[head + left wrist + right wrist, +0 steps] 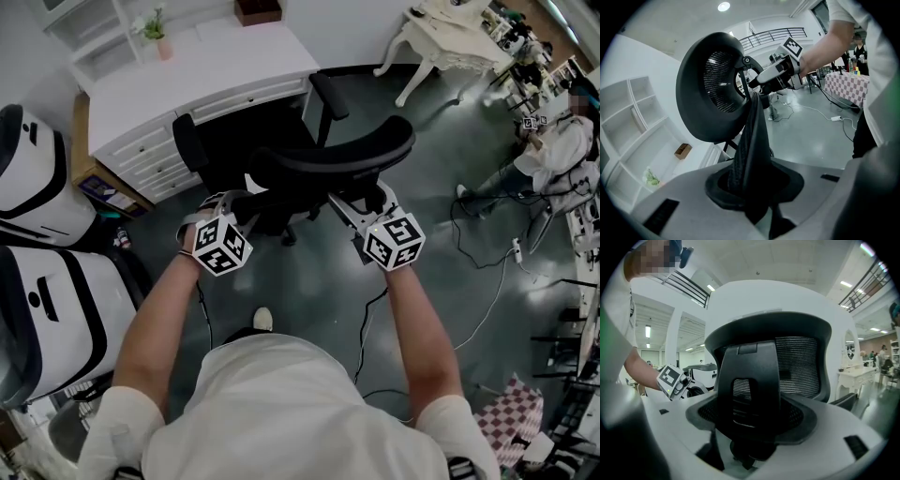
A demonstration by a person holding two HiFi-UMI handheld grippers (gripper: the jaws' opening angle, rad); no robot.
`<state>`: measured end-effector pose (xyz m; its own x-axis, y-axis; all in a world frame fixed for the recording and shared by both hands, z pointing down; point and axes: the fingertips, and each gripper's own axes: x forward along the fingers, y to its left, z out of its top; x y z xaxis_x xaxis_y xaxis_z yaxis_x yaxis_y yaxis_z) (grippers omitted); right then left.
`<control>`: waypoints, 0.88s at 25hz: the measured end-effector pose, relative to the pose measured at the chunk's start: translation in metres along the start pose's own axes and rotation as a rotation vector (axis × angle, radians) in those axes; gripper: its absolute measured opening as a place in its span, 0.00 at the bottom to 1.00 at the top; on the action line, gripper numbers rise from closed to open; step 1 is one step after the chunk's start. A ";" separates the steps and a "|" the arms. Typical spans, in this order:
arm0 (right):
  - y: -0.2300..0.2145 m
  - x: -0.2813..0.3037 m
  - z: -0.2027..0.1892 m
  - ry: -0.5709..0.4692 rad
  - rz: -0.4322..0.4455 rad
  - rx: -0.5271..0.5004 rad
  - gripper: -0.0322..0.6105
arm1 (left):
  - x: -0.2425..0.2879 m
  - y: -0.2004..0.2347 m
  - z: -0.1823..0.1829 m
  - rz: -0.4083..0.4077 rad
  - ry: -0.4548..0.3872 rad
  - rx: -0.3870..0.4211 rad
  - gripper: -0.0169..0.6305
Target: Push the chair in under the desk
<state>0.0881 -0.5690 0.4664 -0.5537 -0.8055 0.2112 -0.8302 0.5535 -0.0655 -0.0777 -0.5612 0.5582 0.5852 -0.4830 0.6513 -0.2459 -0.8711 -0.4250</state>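
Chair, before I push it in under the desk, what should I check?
1. Left hand-held gripper shut on the chair back's edge: ok.
2. Right hand-held gripper shut on the back's centre spine: ok.
3. Chair faces the desk opening: ok.
4. Armrests fit inside that opening: cannot tell.
5. Path under the desk clear: cannot tell, the chair hides it.

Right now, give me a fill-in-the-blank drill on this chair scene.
The chair is coloured ____.
The desk is coloured ____.
The pink pot on the desk holds a small ____.
The left hand-held gripper and the right hand-held gripper both hold the chair's ____.
Missing words: black; white; plant; back.
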 end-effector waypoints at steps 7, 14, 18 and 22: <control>-0.001 0.011 0.003 -0.007 -0.010 0.000 0.57 | 0.003 0.012 -0.006 -0.003 -0.003 0.001 0.18; -0.003 0.018 0.006 -0.014 -0.026 0.001 0.57 | 0.005 0.022 -0.008 -0.015 -0.008 0.007 0.18; -0.003 0.020 0.007 -0.014 -0.034 0.004 0.57 | 0.005 0.025 -0.008 -0.012 -0.016 0.015 0.18; -0.003 0.021 0.005 -0.012 -0.041 0.008 0.57 | 0.007 0.026 -0.009 -0.006 -0.027 0.025 0.18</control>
<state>0.0791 -0.5884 0.4660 -0.5201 -0.8299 0.2019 -0.8526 0.5184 -0.0652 -0.0869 -0.5875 0.5572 0.6073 -0.4750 0.6368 -0.2229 -0.8712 -0.4373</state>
